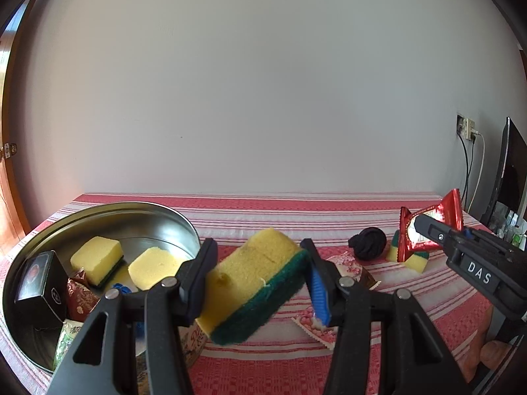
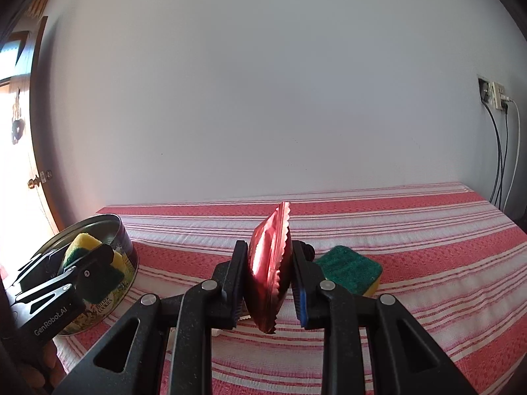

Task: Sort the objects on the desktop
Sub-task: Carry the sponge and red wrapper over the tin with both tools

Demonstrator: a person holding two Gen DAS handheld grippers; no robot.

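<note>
**Both grippers carrying items toward the cookie tin**

The left gripper (image 1: 260, 283) is pinching a yellow sponge with a green scouring side (image 1: 253, 286) across its width, holding it tilted in the air just beside the round metal cookie tin (image 1: 158, 210). The tin is already holding two more sponges (image 1: 97, 258), a black box (image 1: 41, 288) and some wrapped snacks, so it is probably serving as the collecting bin.

The right gripper (image 2: 268, 276) is pressing its jaws together on a red foil snack packet (image 2: 268, 263), gripping it edge-on so the thin, slippery wrapper is staying put. Another sponge (image 2: 349, 268) is lying green side up on the striped tablecloth (image 2: 411, 230), still waiting, beside a dark balled item (image 1: 369, 243) I cannot identify.
</note>
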